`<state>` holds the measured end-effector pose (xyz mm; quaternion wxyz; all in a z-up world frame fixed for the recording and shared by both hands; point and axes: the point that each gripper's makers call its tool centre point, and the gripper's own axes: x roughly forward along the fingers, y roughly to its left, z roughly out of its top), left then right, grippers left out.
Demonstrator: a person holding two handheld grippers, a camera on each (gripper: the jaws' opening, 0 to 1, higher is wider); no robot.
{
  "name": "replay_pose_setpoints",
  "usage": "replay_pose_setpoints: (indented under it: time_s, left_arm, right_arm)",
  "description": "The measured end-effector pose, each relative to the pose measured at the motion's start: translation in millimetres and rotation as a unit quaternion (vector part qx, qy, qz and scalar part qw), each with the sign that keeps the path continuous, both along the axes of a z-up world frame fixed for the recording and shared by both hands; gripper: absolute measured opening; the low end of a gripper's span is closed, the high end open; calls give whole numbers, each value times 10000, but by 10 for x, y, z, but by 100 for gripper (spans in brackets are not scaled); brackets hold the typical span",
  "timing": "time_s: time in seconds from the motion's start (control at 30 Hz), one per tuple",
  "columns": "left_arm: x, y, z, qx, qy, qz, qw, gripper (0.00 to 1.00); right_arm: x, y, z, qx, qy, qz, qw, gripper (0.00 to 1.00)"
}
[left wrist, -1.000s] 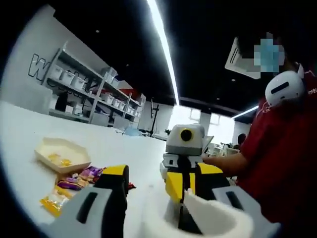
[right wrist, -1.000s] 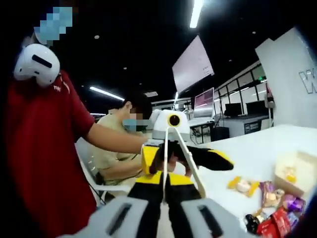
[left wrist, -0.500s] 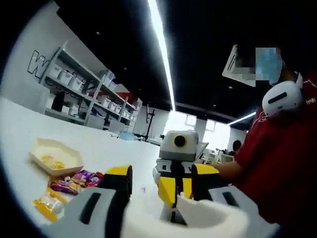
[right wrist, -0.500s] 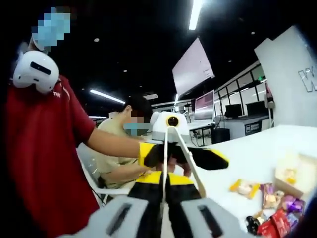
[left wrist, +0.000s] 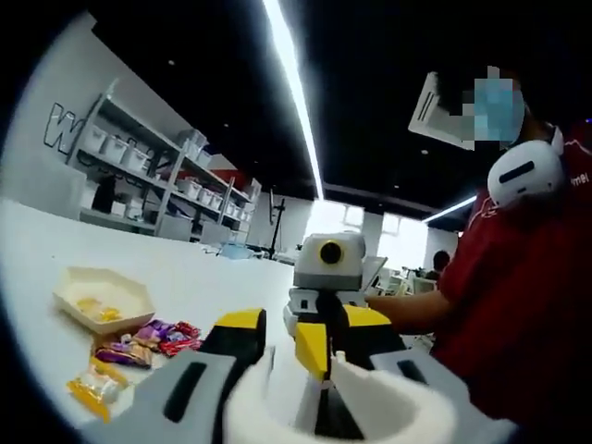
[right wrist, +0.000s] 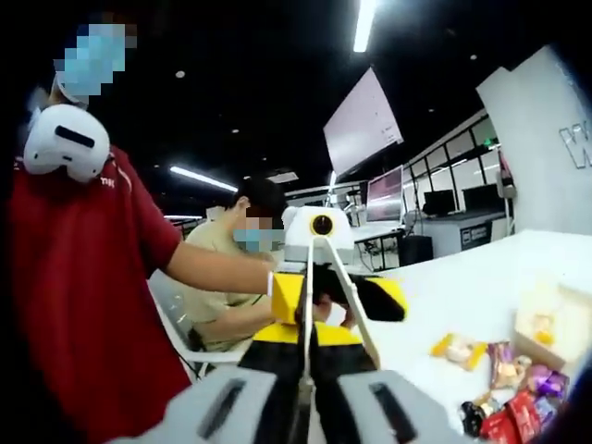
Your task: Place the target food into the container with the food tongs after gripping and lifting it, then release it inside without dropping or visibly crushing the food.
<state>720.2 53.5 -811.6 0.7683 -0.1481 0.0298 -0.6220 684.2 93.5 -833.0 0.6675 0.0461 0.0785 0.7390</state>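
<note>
Here, slim metal tongs (right wrist: pixel 314 277) rise between the right gripper's (right wrist: pixel 307 344) closed fingers, seemingly.

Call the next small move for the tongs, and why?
Probably swing the tongs down toward the snack pile. The right gripper is shut on them, but they point up, off the table, with nothing between their tips. The tray sits beyond the snacks.

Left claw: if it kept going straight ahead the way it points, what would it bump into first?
Probably the right claw, which faces it dead ahead above the table. The snacks and tray sit off to the side. Depth is hard to judge.
</note>
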Motion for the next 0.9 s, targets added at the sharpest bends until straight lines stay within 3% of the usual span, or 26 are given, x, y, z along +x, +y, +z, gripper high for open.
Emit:
replay_pose_setpoints:
  time_s: [0.07,0.13,0.23,0.3,0.5,0.63,0.9]
  left_arm:
    - [-10,-3,-17,-3,364,-76,9993,27]
    - [6,4,14,-20,133,6,9999,26]
    - [19,3,6,-24,185,12,9998,28]
    - [26,-7,27,25,-230,106,9997,30]
    - [3,-39,19,68,-126,42,9999,31]
    - [-4,-33,-20,148,-86,16,9999,31]
    - [7,-17,97,-213,5,95,9997,33]
  right_arm:
    - [-2,2,5,4,22,-10,10000,0]
    - [11,5,21,34,-8,-60,10000,0]
    - [4,-4,29,6,-42,-44,10000,0]
    - [0,-21,28,-41,-174,-31,9998,0]
    - [-8,-51,34,-125,-247,6,9996,0]
    - [-19,-84,20,-349,-494,26,9982,0]
    - [-1,-67,123,11,-427,-27,9991,0]
